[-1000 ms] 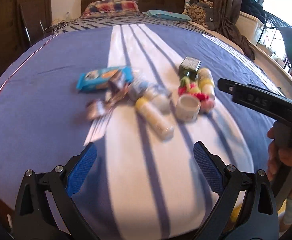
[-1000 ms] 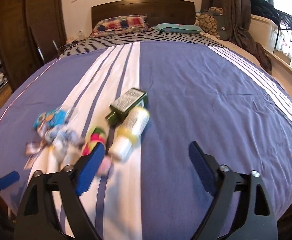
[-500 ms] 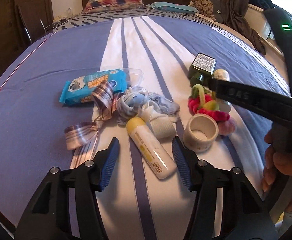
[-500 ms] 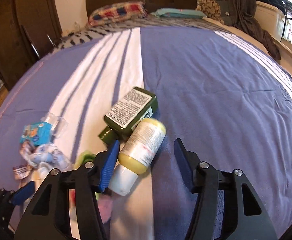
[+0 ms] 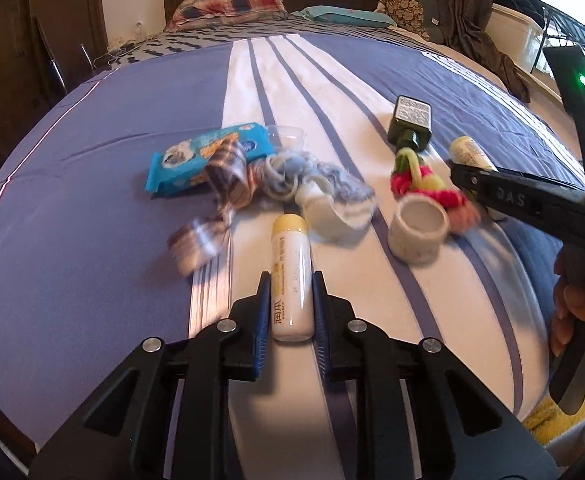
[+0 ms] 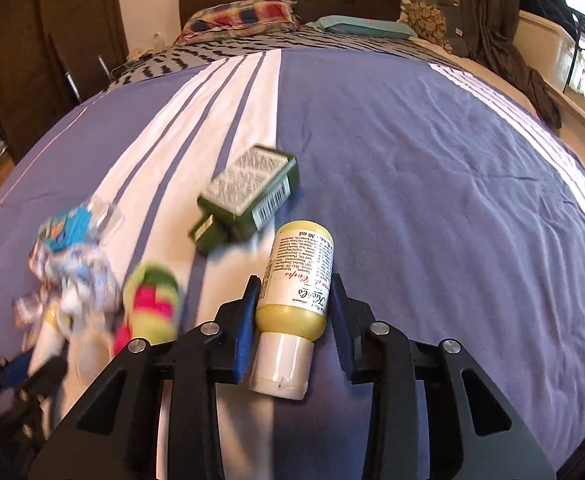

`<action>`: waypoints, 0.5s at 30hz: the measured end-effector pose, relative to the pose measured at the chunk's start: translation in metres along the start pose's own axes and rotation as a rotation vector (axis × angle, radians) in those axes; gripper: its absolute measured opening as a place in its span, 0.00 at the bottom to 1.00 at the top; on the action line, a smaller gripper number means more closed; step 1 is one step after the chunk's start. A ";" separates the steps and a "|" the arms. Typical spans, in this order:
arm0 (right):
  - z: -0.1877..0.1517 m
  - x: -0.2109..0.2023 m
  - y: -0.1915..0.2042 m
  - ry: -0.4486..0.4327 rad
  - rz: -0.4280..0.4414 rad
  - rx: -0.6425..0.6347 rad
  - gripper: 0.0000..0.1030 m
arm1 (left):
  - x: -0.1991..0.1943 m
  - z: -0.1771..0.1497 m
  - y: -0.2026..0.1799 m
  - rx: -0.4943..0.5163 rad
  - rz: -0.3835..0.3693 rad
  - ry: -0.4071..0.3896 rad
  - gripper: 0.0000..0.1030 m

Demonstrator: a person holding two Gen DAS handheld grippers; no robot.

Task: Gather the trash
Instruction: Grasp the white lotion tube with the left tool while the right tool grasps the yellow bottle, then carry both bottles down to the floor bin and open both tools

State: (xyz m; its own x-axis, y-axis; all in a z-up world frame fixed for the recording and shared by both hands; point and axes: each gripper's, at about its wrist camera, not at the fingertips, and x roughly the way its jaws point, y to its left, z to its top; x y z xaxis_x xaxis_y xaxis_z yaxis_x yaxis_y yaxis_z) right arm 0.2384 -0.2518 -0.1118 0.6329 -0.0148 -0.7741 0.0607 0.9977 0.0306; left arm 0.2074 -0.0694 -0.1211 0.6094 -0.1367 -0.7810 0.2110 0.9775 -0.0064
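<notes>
A pile of items lies on the striped bed. My left gripper [image 5: 291, 280] is shut on a white tube with a yellow cap [image 5: 291, 268], pads on both its sides. My right gripper [image 6: 294, 286] is shut on a yellow lotion bottle with a white cap [image 6: 298, 288]; it also shows in the left wrist view [image 5: 468, 152]. A dark green bottle [image 6: 248, 194] lies just beyond it. A blue snack packet [image 5: 208, 156], a plaid ribbon [image 5: 220, 200], a blue-white cloth [image 5: 312, 188], a white cup [image 5: 418, 228] and a pink-green knitted toy [image 5: 424, 184] lie between.
The blue bedspread with white stripes [image 6: 432, 184] stretches back to pillows [image 5: 228, 6] and a dark headboard. A wardrobe stands at left, a curtain and a white bin at right. The bed's near edge is just below the grippers.
Both grippers moved forward and down onto the pile and closed, the left on the white tube, the right on the yellow lotion bottle.
</notes>
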 end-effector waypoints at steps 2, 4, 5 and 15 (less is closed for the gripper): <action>-0.010 -0.009 -0.001 -0.008 0.004 -0.011 0.33 | -0.007 -0.009 -0.002 0.008 0.000 -0.004 0.18; -0.020 -0.021 -0.002 -0.014 0.012 -0.015 0.33 | -0.013 -0.015 -0.003 0.009 -0.002 -0.008 0.18; -0.027 -0.028 -0.002 -0.017 0.019 -0.018 0.33 | -0.017 -0.019 -0.003 0.009 -0.005 -0.009 0.18; -0.072 -0.071 0.005 -0.024 0.062 -0.042 0.32 | -0.050 -0.055 -0.005 0.015 -0.044 -0.025 0.18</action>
State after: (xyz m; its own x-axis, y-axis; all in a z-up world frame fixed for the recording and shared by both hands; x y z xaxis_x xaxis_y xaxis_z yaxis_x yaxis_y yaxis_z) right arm 0.1383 -0.2411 -0.1023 0.6526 0.0456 -0.7563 -0.0111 0.9987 0.0506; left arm 0.1335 -0.0589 -0.1165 0.6180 -0.1838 -0.7644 0.2495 0.9679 -0.0310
